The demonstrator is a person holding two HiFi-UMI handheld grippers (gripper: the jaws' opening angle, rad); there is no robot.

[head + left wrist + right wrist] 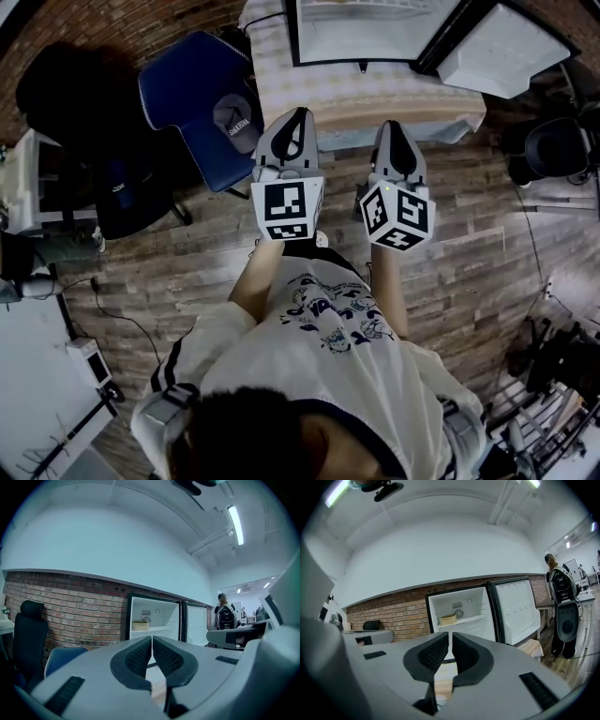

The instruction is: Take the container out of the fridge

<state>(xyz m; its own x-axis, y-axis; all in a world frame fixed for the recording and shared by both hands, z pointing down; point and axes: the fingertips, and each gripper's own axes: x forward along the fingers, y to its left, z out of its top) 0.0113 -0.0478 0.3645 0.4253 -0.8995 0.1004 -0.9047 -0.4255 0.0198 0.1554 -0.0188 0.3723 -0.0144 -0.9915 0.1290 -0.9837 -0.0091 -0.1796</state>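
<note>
Both grippers held shut, well apart from the open fridge.
The left gripper [298, 114] and right gripper [395, 126] are held side by side in front of the person, each with jaws pressed together and nothing between them. The container [447, 619], a shallow tan tub, is seen far off on a shelf inside the fridge [476, 603], toward its left wall. The fridge door [518, 611] is swung open to the right. A brick wall [70, 616] is seen behind, a blue chair [190, 92] to the left, and a person with a backpack [560, 586] at far right.
</note>
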